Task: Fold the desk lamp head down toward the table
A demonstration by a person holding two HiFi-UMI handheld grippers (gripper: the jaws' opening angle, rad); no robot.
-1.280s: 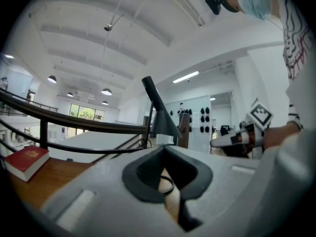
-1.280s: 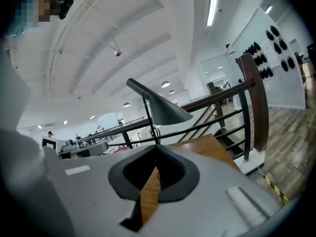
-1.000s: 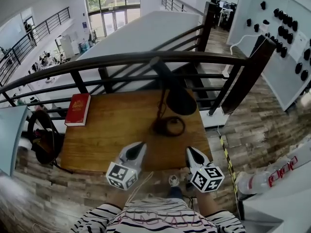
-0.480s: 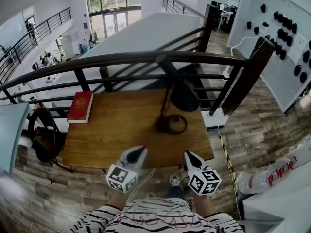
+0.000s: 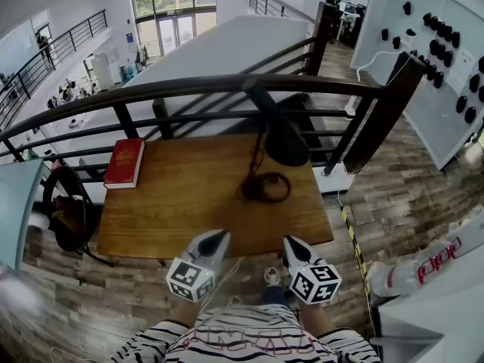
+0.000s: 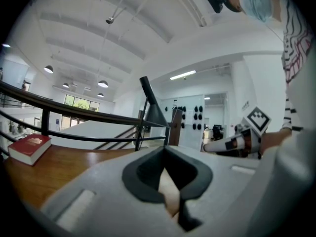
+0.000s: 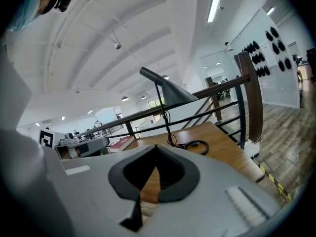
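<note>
Left tool (image 5: 221,234), right tool (image 5: 287,240): farther back

Black desk lamp (image 5: 284,144), red book (image 5: 124,162), brown wood-grain table (image 5: 181,203), white shirt (image 5: 242,339) with dark stripes.

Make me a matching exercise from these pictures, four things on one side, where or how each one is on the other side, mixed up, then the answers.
Things:
1. red book
2. desk lamp
3. black cable loop
4. left gripper

Places or states:
A. at the near edge of the table, jaws shut, nothing between them
B. lying flat at the table's far left corner
C. standing at the table's far right side, head raised
D. lying on the tabletop at the lamp's foot

Pairs: 1-B, 2-C, 3-D, 4-A
</note>
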